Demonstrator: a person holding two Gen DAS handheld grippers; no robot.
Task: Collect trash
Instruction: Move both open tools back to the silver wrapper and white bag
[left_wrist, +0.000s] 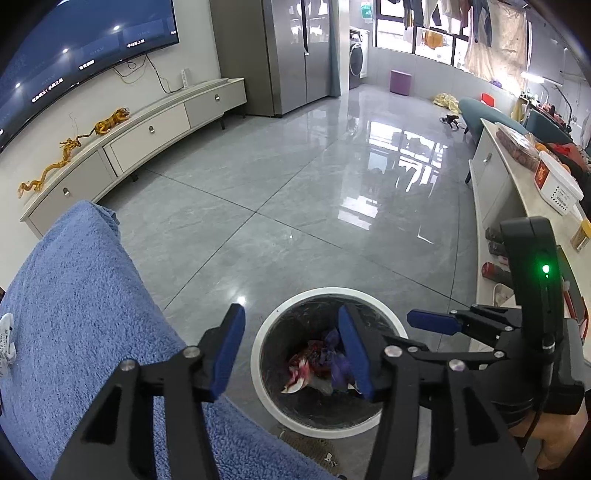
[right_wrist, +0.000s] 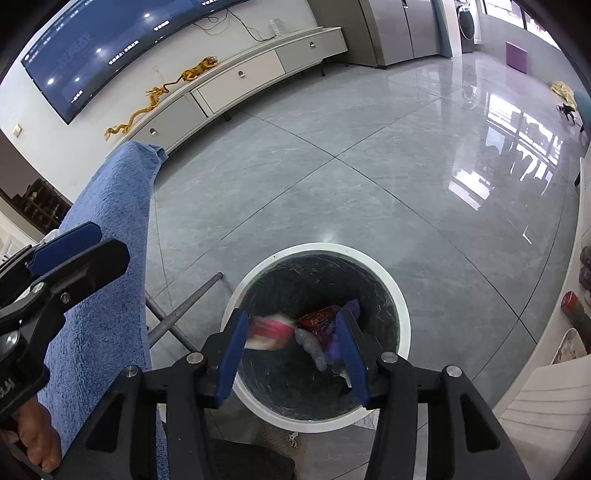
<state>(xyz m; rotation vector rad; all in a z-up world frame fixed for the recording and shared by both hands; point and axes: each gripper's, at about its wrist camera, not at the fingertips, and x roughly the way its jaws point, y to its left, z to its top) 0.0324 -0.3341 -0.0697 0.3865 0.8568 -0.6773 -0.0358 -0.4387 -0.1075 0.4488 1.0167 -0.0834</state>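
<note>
A round bin with a white rim (left_wrist: 275, 410) (right_wrist: 404, 332) and a dark liner stands on the grey floor below both grippers. Red, purple and white wrappers (left_wrist: 317, 365) (right_wrist: 319, 321) lie inside it. A blurred pink and white wrapper (right_wrist: 269, 330) is in the air between the right gripper's fingers, over the bin's mouth. My right gripper (right_wrist: 293, 347) is open above the bin and also shows in the left wrist view (left_wrist: 432, 321). My left gripper (left_wrist: 291, 350) is open and empty over the bin's left side; its finger (right_wrist: 70, 243) shows in the right wrist view.
A blue towel (left_wrist: 74, 314) (right_wrist: 107, 258) covers a surface at the left, on metal legs (right_wrist: 184, 314). A small white wrapper (left_wrist: 5, 339) lies on it. A white TV cabinet (left_wrist: 147, 136) lines the far wall. A white cabinet (left_wrist: 495, 192) with clutter stands at the right.
</note>
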